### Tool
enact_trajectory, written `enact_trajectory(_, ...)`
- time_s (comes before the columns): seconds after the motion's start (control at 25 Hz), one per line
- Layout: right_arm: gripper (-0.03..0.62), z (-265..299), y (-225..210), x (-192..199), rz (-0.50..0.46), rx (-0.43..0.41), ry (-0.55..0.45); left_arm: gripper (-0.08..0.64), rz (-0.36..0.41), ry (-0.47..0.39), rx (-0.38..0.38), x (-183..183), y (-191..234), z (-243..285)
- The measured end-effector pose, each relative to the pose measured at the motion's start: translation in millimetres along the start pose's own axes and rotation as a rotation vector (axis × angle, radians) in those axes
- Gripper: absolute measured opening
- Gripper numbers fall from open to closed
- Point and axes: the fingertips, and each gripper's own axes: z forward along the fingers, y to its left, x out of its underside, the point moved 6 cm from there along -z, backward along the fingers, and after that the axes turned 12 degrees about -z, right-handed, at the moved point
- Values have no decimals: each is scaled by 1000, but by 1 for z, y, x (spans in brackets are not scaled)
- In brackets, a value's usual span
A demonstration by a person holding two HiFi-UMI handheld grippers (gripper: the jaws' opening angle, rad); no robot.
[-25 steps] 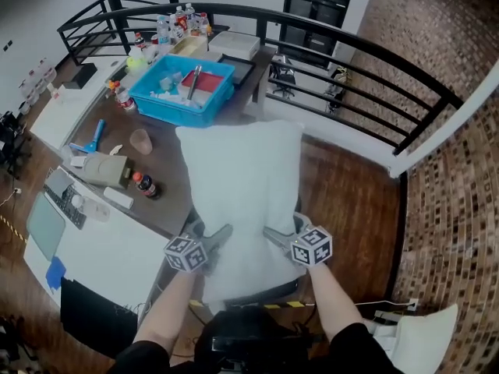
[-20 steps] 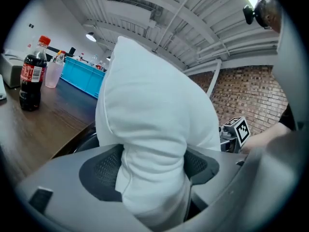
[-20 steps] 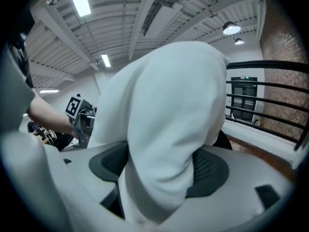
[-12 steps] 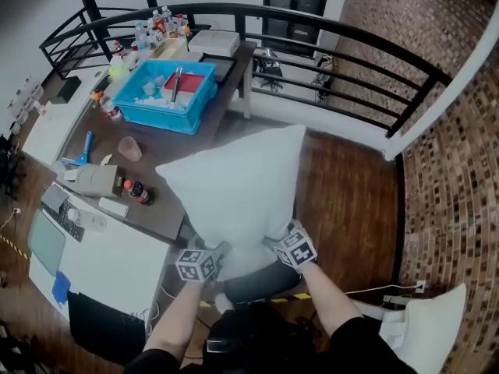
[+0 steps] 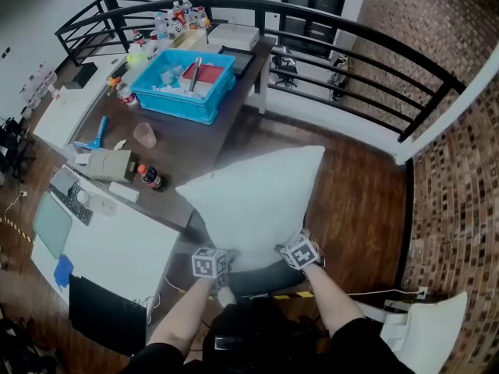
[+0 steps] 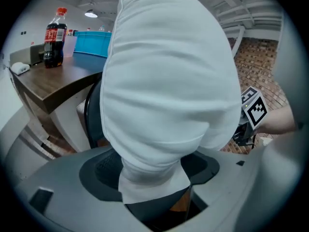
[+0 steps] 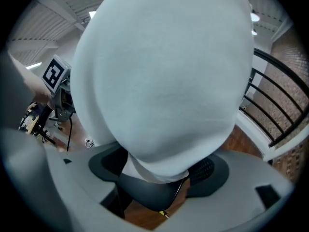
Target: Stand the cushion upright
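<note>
Step in hand: by my reading, lowering the cushion onto the chair by its near edge. It is carried, not yet stood up.
Cushion: white, plump and soft. It hangs over the black chair seat, with its near edge at the 2 grippers. Its far edge leans away toward the desk and the wooden floor.
Left gripper: its jaws pinch the flat fabric corner at the near left of the cushion. The stuffed body bulges up just beyond them.
Right gripper: its jaws pinch the near right corner in the same way, and the dark seat shows just below.
Contact with seat: I cannot tell whether the lower edge touches the seat or hangs just above it.
Desk: it stands just beside the chair on the left, and carries a blue bin and a cola bottle.
Progress: roughly halfway, since the cushion is gripped and over the seat but tilted rather than upright.
Next move: set the lower edge down on the seat, then tip the top toward vertical. Both corners need to stay level so the cushion does not twist.
Release: spread the jaws only once the cushion bears its own weight, probably leaning on the chair back.
Risk: the soft filling may sag or fold, and the cushion could flop forward off the seat.
</note>
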Motion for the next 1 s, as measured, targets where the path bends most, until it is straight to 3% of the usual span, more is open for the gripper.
enact_trajectory(0.28, 383, 3, -1, 0, 39, -11, 29, 354, -3, 35, -67, 0, 3, 2)
enact_trajectory(0.44, 396, 0, -3, 0, 58, 5, 40, 353, -90, 93, -165, 4, 6, -2)
enact_trajectory(0.6, 395, -9, 1, 7, 65, 14, 91, 347, -163, 118, -201, 9, 4, -16)
enact_trajectory(0.76, 371, -28, 7, 5, 95, 31, 33, 327, -236, 28, -170, 9, 0, -36)
enact_trajectory(0.92, 325, -52, 19, 6, 204, 67, -71, 236, -275, -118, -69, -10, -7, -78)
enact_trajectory(1.0, 238, -63, 32, 9, 255, 82, -117, 170, -259, -181, -11, -23, -10, -102)
